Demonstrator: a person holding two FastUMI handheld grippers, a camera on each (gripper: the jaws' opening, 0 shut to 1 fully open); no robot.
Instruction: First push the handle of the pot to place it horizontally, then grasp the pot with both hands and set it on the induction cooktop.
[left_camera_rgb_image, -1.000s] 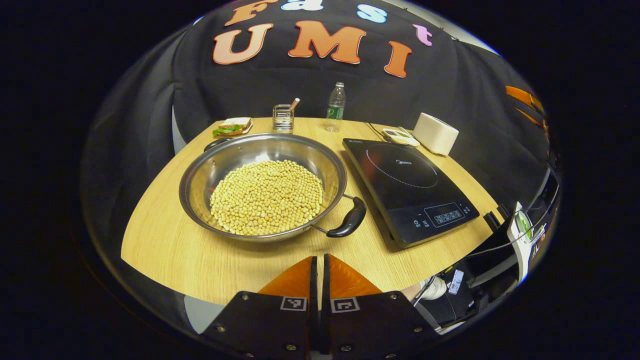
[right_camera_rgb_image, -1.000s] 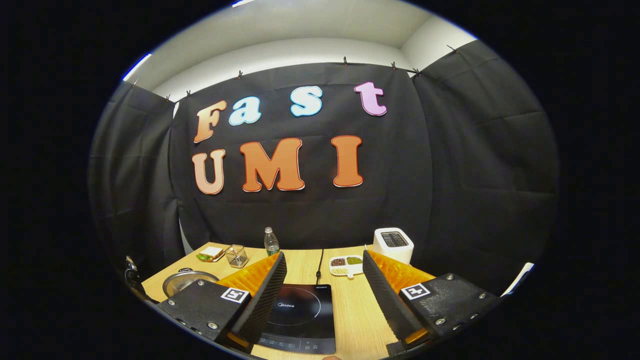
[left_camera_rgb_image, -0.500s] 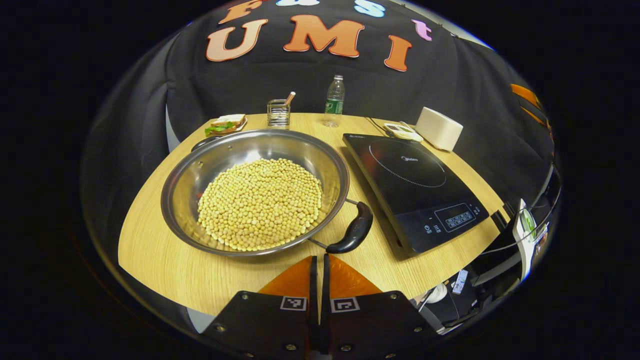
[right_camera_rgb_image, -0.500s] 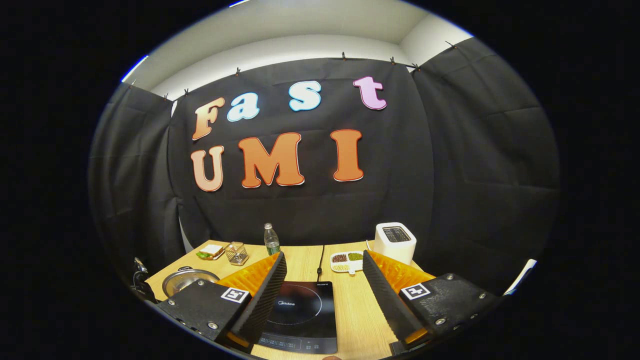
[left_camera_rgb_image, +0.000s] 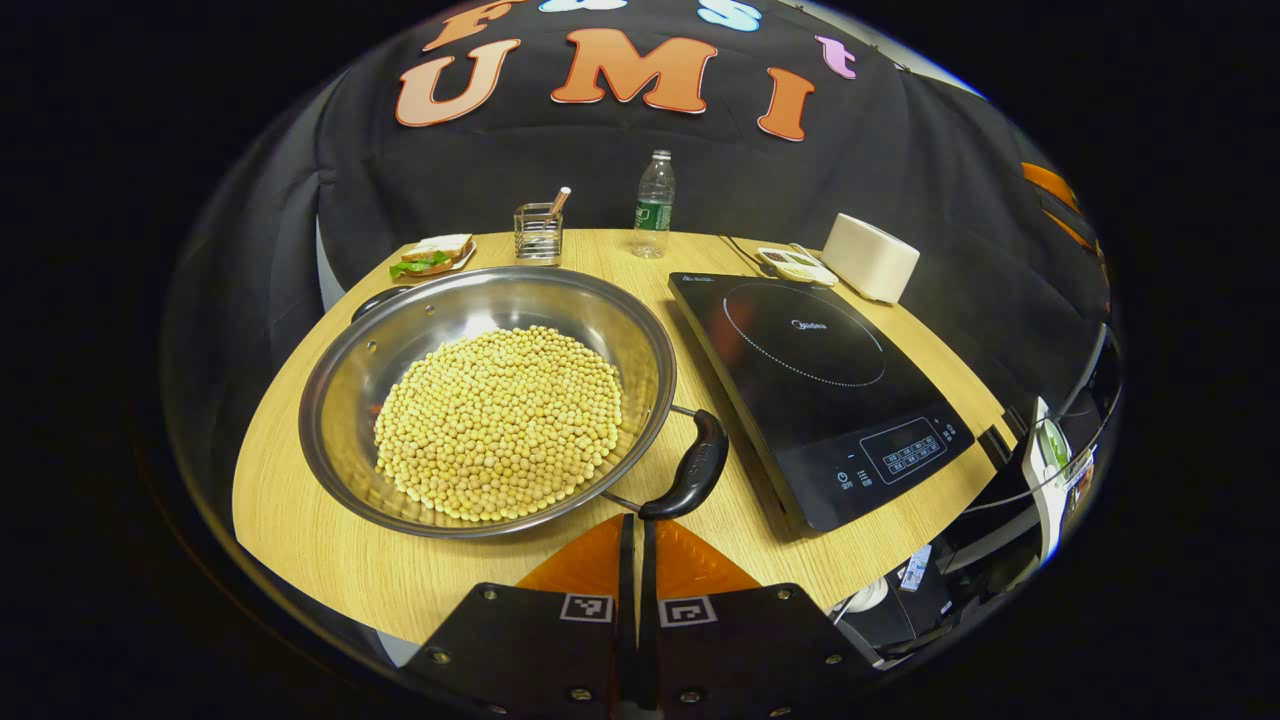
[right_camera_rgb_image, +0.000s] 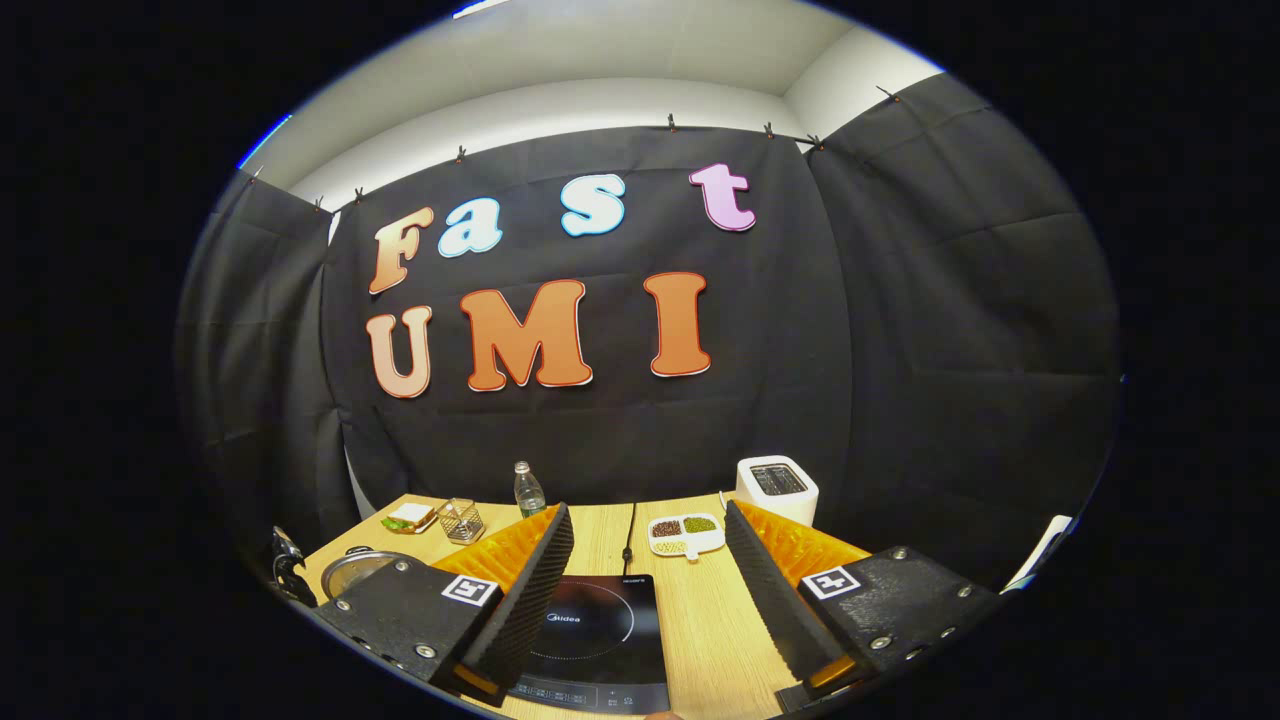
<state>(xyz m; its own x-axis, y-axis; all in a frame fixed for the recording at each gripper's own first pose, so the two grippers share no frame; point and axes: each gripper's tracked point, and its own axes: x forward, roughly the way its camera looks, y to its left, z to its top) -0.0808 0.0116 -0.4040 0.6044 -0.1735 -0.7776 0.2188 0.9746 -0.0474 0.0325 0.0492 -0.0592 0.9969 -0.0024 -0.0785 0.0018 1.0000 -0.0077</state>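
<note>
Over the last second the left gripper (left_camera_rgb_image: 637, 535), fingers pressed together, had closed in low on the pot's near handle (left_camera_rgb_image: 690, 468), now just above its tips at bottom centre of the left gripper view. The pot (left_camera_rgb_image: 487, 395) of soybeans (left_camera_rgb_image: 498, 420) sat on the desk (left_camera_rgb_image: 330, 560) beside the induction cooktop (left_camera_rgb_image: 812, 385), so the handle push looked imminent, not begun. Right gripper (right_camera_rgb_image: 648, 560) hung back, fingers wide apart over the cooktop.

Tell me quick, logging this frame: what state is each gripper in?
Left gripper: shut, holding nothing, just short of the pot handle.
Right gripper: open, empty.
</note>
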